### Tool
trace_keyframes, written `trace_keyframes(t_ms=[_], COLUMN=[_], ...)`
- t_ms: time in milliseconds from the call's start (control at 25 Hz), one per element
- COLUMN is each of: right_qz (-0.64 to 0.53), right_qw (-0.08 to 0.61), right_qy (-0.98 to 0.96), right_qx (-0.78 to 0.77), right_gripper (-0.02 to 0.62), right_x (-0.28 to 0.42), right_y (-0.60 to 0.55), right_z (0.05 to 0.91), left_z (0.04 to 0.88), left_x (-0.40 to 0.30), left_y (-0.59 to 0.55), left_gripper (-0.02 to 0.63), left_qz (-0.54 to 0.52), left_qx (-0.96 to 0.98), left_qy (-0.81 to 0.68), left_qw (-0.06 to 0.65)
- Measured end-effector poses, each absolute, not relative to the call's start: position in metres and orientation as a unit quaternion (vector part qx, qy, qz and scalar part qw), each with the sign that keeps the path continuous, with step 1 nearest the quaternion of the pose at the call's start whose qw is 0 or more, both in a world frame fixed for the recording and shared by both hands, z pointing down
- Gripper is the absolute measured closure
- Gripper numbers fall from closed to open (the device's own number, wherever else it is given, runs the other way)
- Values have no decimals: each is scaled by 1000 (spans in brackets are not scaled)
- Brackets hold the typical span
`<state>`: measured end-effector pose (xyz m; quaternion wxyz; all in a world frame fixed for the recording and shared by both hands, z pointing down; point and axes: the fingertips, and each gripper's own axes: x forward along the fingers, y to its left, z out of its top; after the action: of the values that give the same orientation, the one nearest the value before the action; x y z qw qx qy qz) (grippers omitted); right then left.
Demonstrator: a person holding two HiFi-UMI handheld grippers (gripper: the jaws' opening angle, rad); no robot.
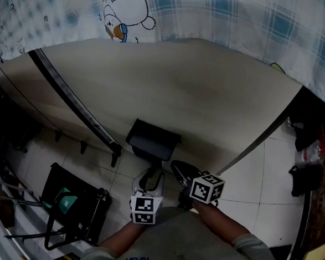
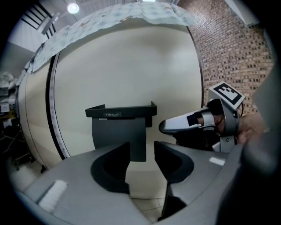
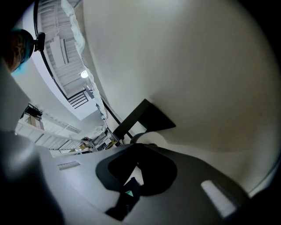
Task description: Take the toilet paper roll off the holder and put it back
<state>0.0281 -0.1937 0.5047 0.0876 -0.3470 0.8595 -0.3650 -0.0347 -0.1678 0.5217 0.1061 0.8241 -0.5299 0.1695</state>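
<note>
Jaws of left gripper stand apart, nothing between them; right gripper closed, empty. Holder hangs on wall panel, dead ahead of left jaws, shelf level. Roll not visible, probably behind holder's dark front. Left gripper better aligned.

The holder is mounted on the wall panel, ahead of the left gripper and slightly to its left. It is seen above the gap between the parted jaws and is not touched by them; nothing is held in that gap. The right gripper is held just right of the left gripper, near the holder's right side, with its jaws brought together. A strip is set into the panel left of the holder. A cloth is draped over the panel's top, far beyond both grippers. A low cart is stood on the floor, left of the left gripper.
</note>
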Motion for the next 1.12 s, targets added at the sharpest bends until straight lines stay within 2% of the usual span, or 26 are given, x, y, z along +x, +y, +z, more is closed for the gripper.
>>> trace_keyframes(t_ms=[40, 240, 400, 600, 840, 1120], right_qz=[-351, -286, -227, -170, -143, -127], right_qw=[84, 76, 68, 40, 48, 44], right_qy=[862, 872, 891, 900, 892, 884], right_qx=[-355, -390, -387, -398, -425, -448], right_gripper=[595, 595, 595, 595, 595, 595], right_x=[34, 67, 72, 70, 55, 33], right_y=[-191, -182, -167, -136, -86, -7], right_z=[500, 473, 442, 415, 393, 391], left_z=[518, 494, 468, 436, 407, 409], left_x=[-35, -46, -57, -47, -80, -115], left_y=[-163, -141, -131, -115, -63, 24], left_gripper=[440, 598, 598, 598, 598, 598], left_qz=[161, 135, 124, 97, 73, 56], left_qx=[825, 823, 817, 833, 818, 798], left_qy=[-530, -539, -551, -539, -568, -597], left_qw=[110, 117, 116, 71, 56, 62])
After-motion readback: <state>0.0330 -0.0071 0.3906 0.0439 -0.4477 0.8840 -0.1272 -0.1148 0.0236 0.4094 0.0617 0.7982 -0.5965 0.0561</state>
